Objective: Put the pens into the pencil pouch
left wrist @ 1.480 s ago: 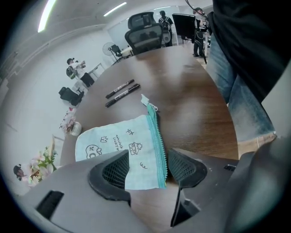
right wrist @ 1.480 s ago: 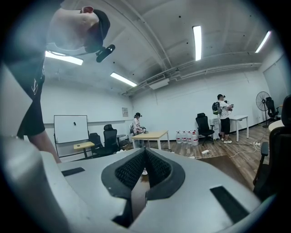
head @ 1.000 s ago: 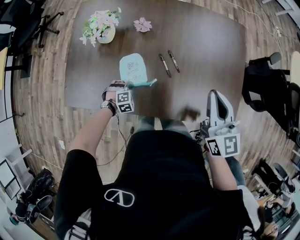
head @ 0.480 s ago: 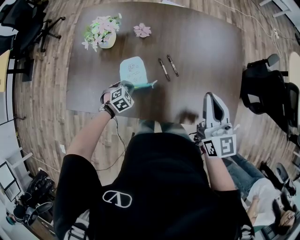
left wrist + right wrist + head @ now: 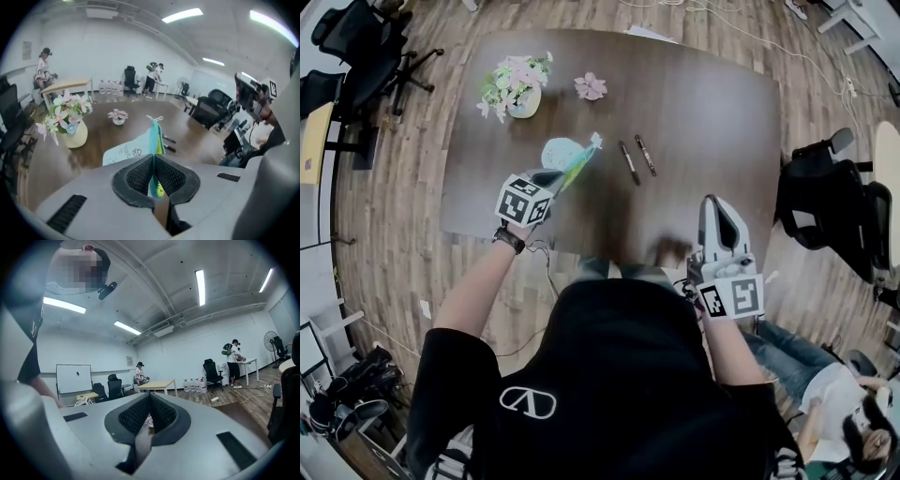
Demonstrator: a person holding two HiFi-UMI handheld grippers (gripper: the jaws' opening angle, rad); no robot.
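The left gripper (image 5: 153, 174) was clamped on the pencil pouch (image 5: 127, 151) by its zip edge, holding it up at centre frame. The right gripper (image 5: 149, 416), shut and empty, sat lower right. Both pens (image 5: 629, 161) lay on the table (image 5: 712, 94) just right of the pouch, neither yet inside.

Pale-blue pouch (image 5: 562, 153) hangs tilted up, two dark pens (image 5: 629, 163) lying parallel nearby.

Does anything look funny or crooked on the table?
The pencil pouch is tilted up on edge, pinched by the left tool, instead of lying flat. The two pens lie loose beside it on the table.
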